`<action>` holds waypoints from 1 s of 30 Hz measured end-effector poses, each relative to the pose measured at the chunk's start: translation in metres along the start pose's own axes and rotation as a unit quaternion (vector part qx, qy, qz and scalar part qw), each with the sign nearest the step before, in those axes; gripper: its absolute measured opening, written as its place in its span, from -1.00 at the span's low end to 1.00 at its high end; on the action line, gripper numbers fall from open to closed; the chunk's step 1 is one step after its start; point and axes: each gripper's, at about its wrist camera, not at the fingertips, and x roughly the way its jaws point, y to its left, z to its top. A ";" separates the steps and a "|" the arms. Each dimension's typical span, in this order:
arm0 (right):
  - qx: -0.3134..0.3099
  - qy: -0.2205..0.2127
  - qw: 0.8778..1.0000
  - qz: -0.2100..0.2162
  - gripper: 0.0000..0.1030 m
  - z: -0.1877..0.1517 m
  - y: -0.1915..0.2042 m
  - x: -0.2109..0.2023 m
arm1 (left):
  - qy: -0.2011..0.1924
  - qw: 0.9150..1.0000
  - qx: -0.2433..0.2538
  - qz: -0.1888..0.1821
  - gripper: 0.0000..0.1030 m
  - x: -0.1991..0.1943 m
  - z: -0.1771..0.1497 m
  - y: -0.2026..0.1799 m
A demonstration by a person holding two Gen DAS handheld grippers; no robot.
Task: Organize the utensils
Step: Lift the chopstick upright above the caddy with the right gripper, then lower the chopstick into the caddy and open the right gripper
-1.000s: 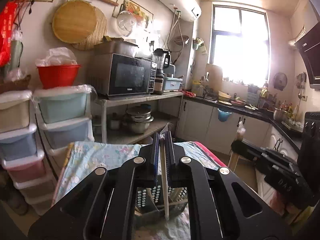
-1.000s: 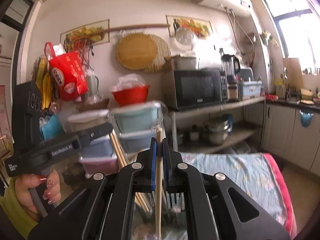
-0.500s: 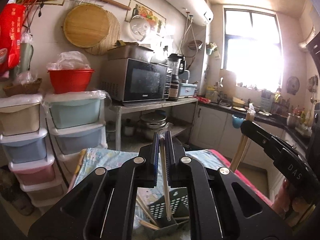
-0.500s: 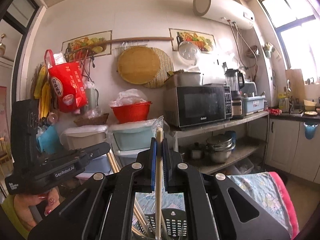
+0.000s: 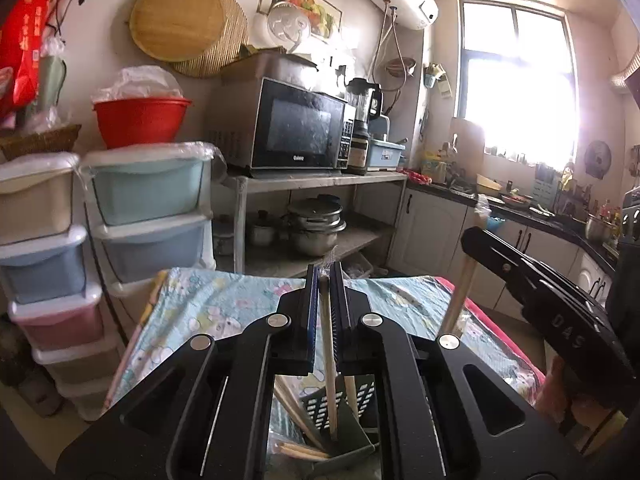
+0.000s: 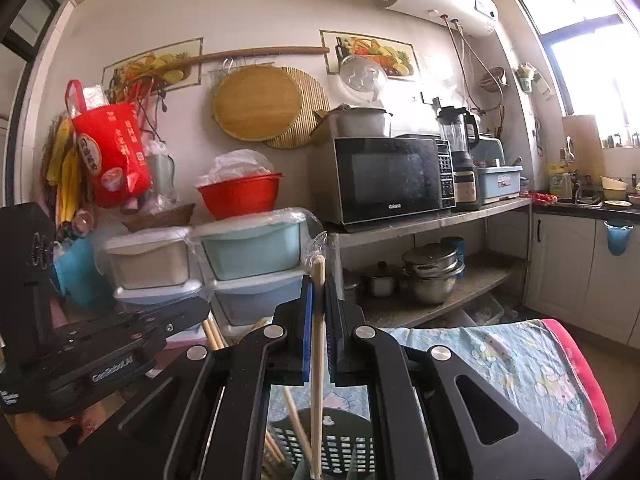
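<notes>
Two grippers, left (image 5: 325,276) and right (image 6: 318,284), each clamp chopsticks

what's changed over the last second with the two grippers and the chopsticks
Both grippers tilted upward, then dipped slightly toward the gray utensil basket. Nothing was released: the left gripper stays shut on its wrapped chopsticks, the right gripper on its own wrapped pair.

"Galanz" on lower front of microwave (image 6: 394,179), shelf top | "GenRobot.AI" on side of left gripper (image 6: 112,368), right-wrist view | "DAS" on side of right gripper (image 5: 568,330), left-wrist view | print on red bag (image 6: 114,152) hanging on wall: not legible
</notes>
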 end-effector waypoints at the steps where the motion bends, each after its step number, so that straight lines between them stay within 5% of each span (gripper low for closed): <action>1: 0.000 0.003 1.000 -0.005 -0.88 -0.003 -0.001 0.002 | 0.002 1.000 0.000 -0.001 -0.93 0.002 -0.003 0.000; 15: 0.014 0.039 0.999 -0.023 -0.87 -0.034 -0.017 0.029 | 0.037 0.999 0.006 -0.017 -0.93 0.028 -0.034 -0.003; 19: 0.025 0.051 0.998 -0.028 -0.43 -0.038 -0.024 0.025 | 0.044 0.999 0.003 -0.019 -0.93 0.025 -0.039 0.000; 21: 0.027 0.051 0.998 -0.028 -0.42 -0.038 -0.026 0.021 | 0.046 0.999 0.002 -0.017 -0.91 0.022 -0.039 0.001; 30: 0.030 0.058 0.997 -0.039 -0.42 -0.038 -0.031 -0.006 | 0.054 0.998 -0.003 -0.010 -0.34 0.007 -0.042 0.001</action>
